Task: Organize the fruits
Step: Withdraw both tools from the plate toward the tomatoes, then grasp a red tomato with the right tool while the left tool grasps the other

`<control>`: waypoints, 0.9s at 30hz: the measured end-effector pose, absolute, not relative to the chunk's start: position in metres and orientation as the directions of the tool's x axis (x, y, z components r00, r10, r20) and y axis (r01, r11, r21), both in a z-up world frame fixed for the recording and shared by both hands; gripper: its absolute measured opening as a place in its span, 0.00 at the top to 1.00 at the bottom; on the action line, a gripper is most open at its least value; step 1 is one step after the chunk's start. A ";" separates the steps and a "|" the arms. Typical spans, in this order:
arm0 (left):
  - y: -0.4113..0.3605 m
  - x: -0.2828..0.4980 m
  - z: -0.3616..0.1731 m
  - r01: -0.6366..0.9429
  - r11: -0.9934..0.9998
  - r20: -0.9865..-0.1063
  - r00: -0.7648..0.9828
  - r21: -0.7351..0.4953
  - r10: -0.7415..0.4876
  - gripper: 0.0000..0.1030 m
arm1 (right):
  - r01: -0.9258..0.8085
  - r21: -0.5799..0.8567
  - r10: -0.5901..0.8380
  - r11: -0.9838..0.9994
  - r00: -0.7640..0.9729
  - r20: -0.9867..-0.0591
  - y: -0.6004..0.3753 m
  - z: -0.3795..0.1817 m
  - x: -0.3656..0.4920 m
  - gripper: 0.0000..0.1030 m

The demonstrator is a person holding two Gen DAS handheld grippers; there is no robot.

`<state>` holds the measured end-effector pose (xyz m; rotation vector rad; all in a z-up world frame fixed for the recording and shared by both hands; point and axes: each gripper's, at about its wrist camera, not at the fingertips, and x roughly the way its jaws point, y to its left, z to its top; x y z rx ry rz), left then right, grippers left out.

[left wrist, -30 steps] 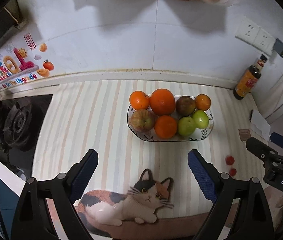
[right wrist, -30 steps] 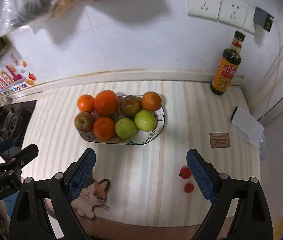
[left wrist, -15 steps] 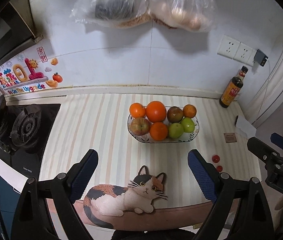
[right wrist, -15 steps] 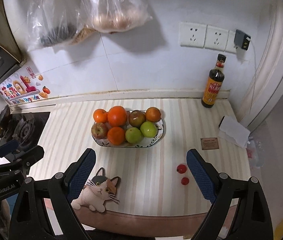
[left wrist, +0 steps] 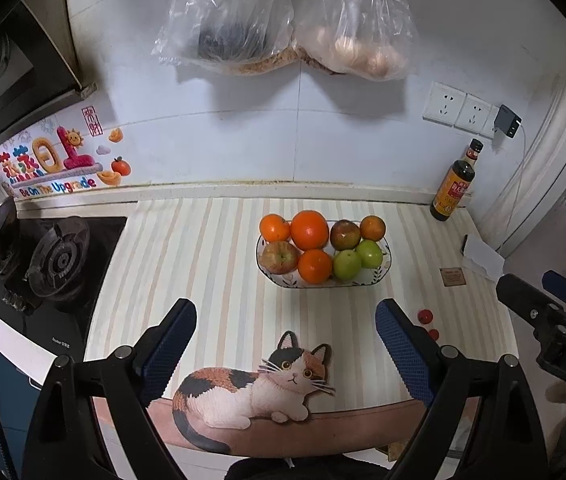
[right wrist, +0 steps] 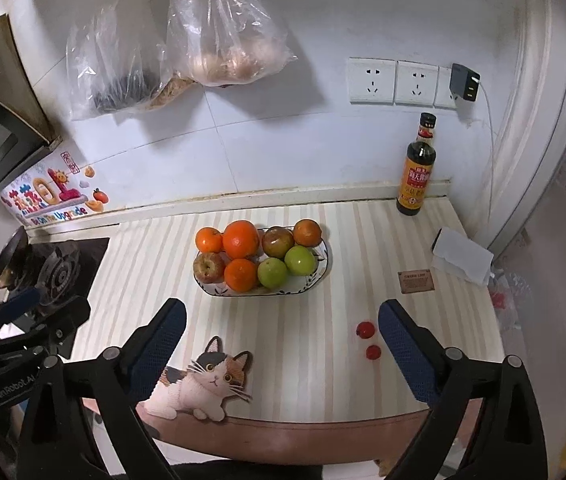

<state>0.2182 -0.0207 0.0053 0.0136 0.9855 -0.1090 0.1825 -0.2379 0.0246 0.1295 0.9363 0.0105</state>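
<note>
An oval white bowl [left wrist: 384,276] [right wrist: 323,270] stands mid-counter, filled with oranges [left wrist: 309,229] [right wrist: 241,239], red apples [left wrist: 279,256] [right wrist: 207,267] and green apples [left wrist: 347,264] [right wrist: 272,273]. Two small red fruits [left wrist: 425,316] [right wrist: 365,329] lie loose on the counter to the right of the bowl. My left gripper [left wrist: 285,340] is open and empty, held above the counter's front edge. My right gripper [right wrist: 281,336] is open and empty, held above the front edge, with the red fruits just inside its right finger.
A cat-shaped mat [left wrist: 259,392] [right wrist: 199,388] lies at the front edge. A gas stove [left wrist: 55,260] is on the left. A sauce bottle [right wrist: 417,172], a small card [right wrist: 416,281] and a folded paper [right wrist: 463,256] are on the right. Plastic bags [left wrist: 295,20] hang on the wall.
Both grippers have pulled back and up from the counter, so the bowl looks smaller and the hanging bags have come into view. Both stay open.
</note>
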 end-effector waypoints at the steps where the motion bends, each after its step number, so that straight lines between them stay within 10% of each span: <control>1: -0.019 0.218 0.004 0.094 0.995 -0.832 0.549 -0.037 -0.083 0.11 | 0.052 0.112 0.060 0.992 0.590 -0.805 -0.237 0.024 0.182 0.04; 19: -0.081 0.252 -0.108 0.227 0.973 -0.940 0.338 0.030 -0.050 0.00 | 0.395 0.250 0.069 0.884 0.418 -0.906 -0.374 -0.116 0.188 0.04; 23: -0.121 0.267 -0.150 0.241 0.964 -0.954 0.298 0.111 0.035 0.00 | 0.371 0.253 0.117 0.893 0.351 -0.929 -0.399 -0.178 0.211 0.32; 27: -0.159 0.286 -0.185 0.267 0.950 -0.964 0.248 0.164 0.097 0.00 | 0.310 0.260 0.179 0.914 0.268 -0.947 -0.401 -0.237 0.233 0.39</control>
